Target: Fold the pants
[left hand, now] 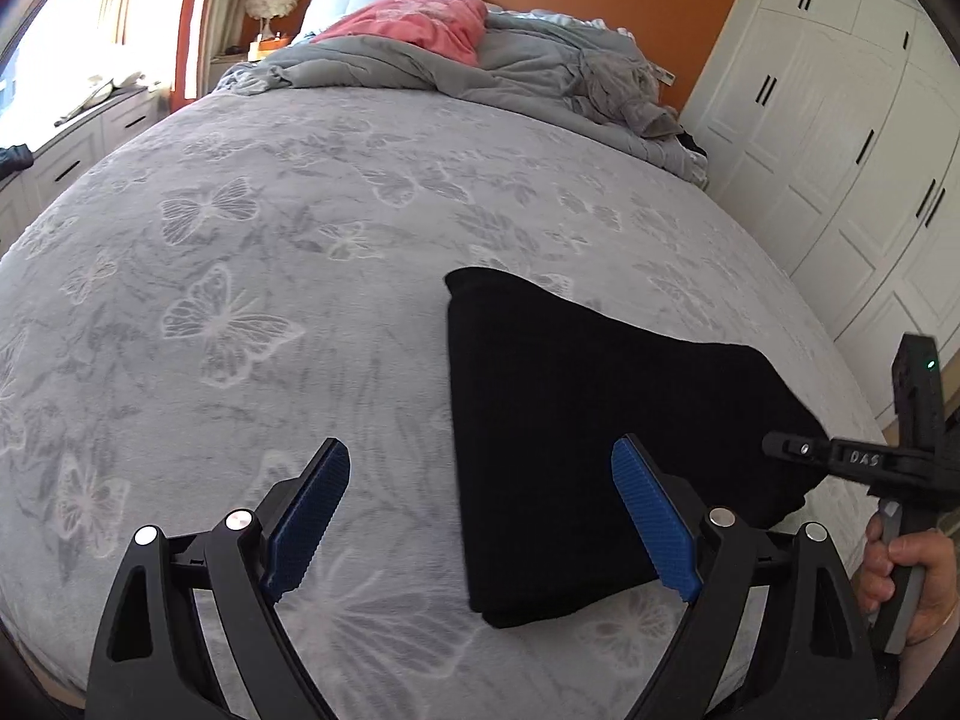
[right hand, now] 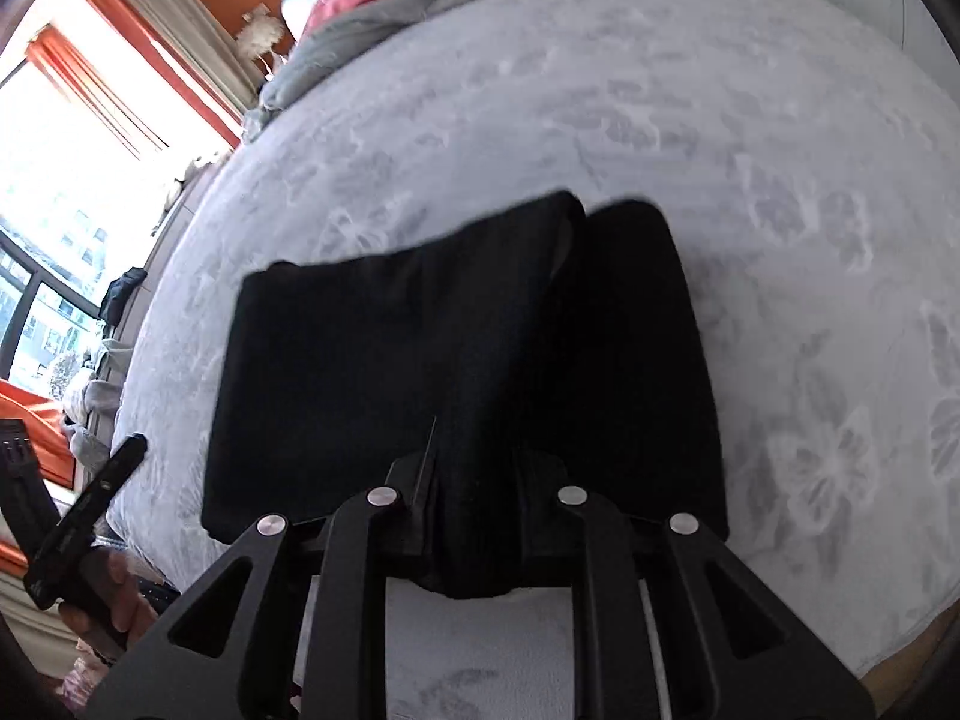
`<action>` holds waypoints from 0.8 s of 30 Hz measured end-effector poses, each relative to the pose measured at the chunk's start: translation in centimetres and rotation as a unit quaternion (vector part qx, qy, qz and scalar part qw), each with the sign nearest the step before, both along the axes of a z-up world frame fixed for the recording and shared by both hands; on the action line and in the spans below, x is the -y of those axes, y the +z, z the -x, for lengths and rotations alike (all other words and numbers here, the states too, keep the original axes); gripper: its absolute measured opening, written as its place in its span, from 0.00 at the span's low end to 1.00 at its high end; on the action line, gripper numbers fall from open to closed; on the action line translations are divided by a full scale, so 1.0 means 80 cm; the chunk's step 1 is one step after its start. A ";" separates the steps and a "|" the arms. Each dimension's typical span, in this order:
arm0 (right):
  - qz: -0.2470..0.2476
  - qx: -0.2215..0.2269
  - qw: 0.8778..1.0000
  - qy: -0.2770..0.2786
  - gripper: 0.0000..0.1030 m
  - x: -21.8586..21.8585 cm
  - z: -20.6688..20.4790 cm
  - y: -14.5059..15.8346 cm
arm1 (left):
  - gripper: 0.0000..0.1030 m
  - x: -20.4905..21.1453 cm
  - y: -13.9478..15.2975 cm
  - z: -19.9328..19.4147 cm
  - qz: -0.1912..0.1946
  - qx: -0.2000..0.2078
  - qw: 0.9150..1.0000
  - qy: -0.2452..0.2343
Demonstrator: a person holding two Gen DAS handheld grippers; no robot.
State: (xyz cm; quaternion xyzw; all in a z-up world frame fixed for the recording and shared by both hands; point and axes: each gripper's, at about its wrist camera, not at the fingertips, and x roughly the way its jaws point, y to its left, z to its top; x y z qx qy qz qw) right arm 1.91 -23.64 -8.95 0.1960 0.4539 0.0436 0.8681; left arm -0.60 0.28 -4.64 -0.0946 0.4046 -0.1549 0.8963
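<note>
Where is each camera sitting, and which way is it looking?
Left wrist view: sits on the left gripper, looking along its open blue fingers across the bed toward the pillows; the person's other hand shows at the right edge.
Right wrist view: sits on the right gripper, looking down at the black pants, whose near edge is pinched in its jaws; a hand shows at lower left.
Both views share the folded pants, butterfly blanket and pink pillow.

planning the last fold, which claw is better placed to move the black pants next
Right. The right claw is already shut on the near edge of the folded black fabric pants; the left claw hangs open over the grey butterfly-print bedspread, gripping nothing.
</note>
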 end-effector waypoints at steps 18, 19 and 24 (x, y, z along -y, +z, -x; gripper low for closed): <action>0.005 -0.006 0.998 -0.059 0.74 0.079 -0.017 -0.015 | 0.84 0.039 -0.052 -0.051 -0.009 -0.083 0.996 -0.014; 0.007 -0.020 0.999 -0.050 0.74 0.075 -0.024 -0.020 | 0.84 0.040 -0.054 -0.053 -0.012 -0.085 0.996 -0.014; 0.016 -0.029 0.999 -0.031 0.76 0.065 -0.024 -0.035 | 0.84 0.046 -0.061 -0.059 -0.008 -0.095 0.995 -0.018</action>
